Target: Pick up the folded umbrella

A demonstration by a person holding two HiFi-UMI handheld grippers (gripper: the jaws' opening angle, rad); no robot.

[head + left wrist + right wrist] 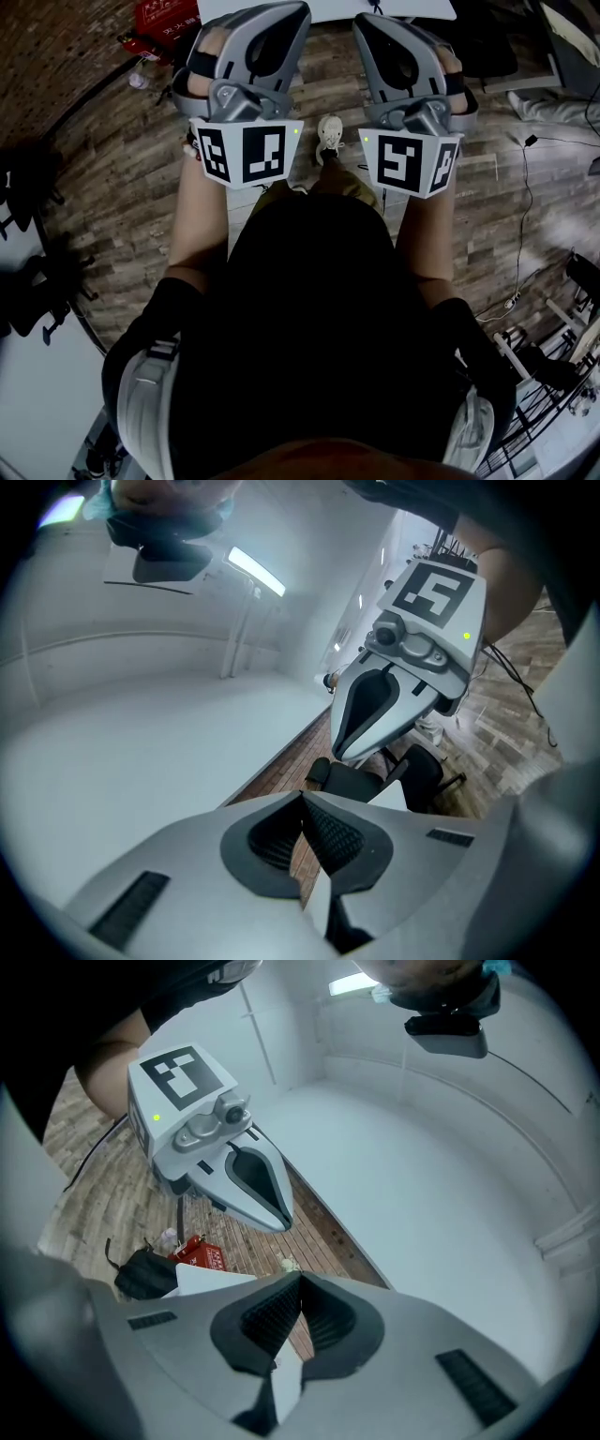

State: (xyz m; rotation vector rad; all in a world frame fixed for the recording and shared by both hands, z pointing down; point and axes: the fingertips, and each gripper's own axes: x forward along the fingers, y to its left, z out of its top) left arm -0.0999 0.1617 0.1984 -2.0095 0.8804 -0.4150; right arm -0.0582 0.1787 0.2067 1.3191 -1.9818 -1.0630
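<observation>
**A:** Folded umbrella, where is it?
**B:** Can't make it out in any view.
**A:** Fingers?
**B:** The left gripper has its dark ribbed pads meeting at the tips, with nothing between them. The right gripper is the same: pads together, nothing held.
**A:** Further out?
**B:** Both grey bodies sit level, side by side but apart. The black-and-white marker cubes face the head camera. The left hand and right hand are strapped into the handles.
**A:** Surroundings?
**B:** Brown wood-plank floor below. A white tabletop edge is near the jaw tips. A white shoe shows between the grippers. A red box and a black bag are on the floor. A black office chair stands beyond the left jaws.
</observation>
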